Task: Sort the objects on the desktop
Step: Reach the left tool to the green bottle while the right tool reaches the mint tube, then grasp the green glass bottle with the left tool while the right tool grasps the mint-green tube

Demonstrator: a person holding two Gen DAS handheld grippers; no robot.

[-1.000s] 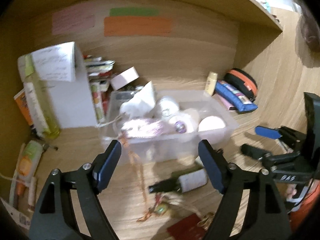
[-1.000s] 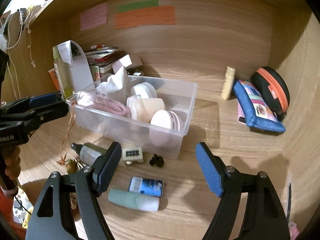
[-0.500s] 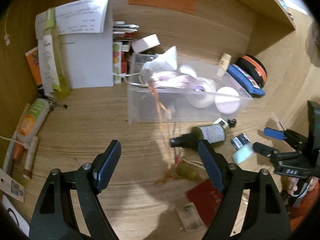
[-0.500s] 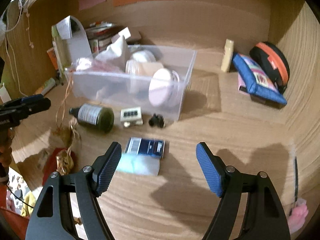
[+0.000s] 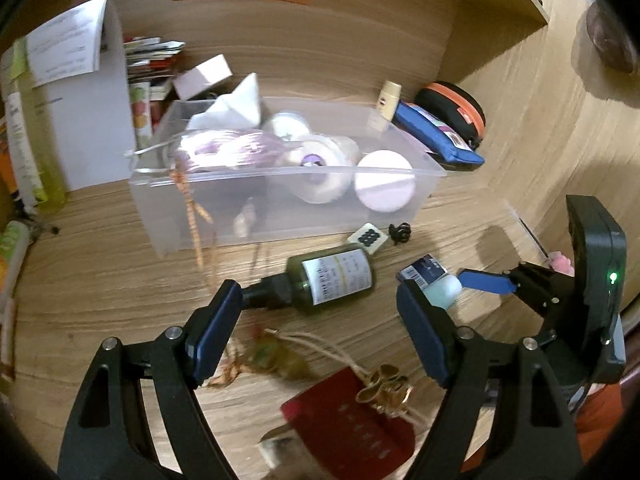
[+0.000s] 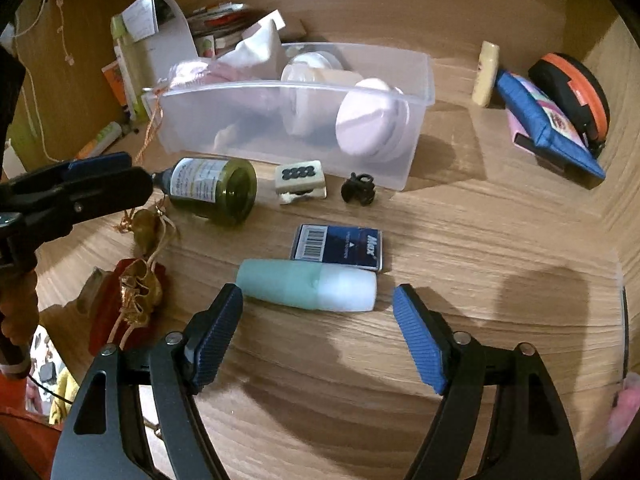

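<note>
Right gripper (image 6: 318, 330), jaws just widened, empty, above mint-green tube (image 6: 306, 285) lying crosswise on desk (image 6: 480, 240) before it. Left gripper (image 5: 320, 336), wide, empty, nearer green bottle (image 5: 332, 276).

Your left hand-held gripper (image 5: 316, 328) hangs over the wooden tabletop (image 5: 100, 264) with its jaws standing wide and nothing between the pads. Just beyond its fingertips a dark green bottle (image 5: 320, 280) lies on its side, black cap pointing left. Behind it sits a clear plastic bin (image 5: 280, 196) holding white jars and a purple bundle. A small white tile (image 5: 369, 237) and a black clip (image 5: 401, 233) lie beside the bin's front wall. At your right, the right hand-held gripper (image 5: 476, 280) reaches toward a pale green tube (image 5: 442, 290) lying next to a blue box (image 5: 422, 271). A red pouch (image 5: 348, 424) lies nearest you.
</note>
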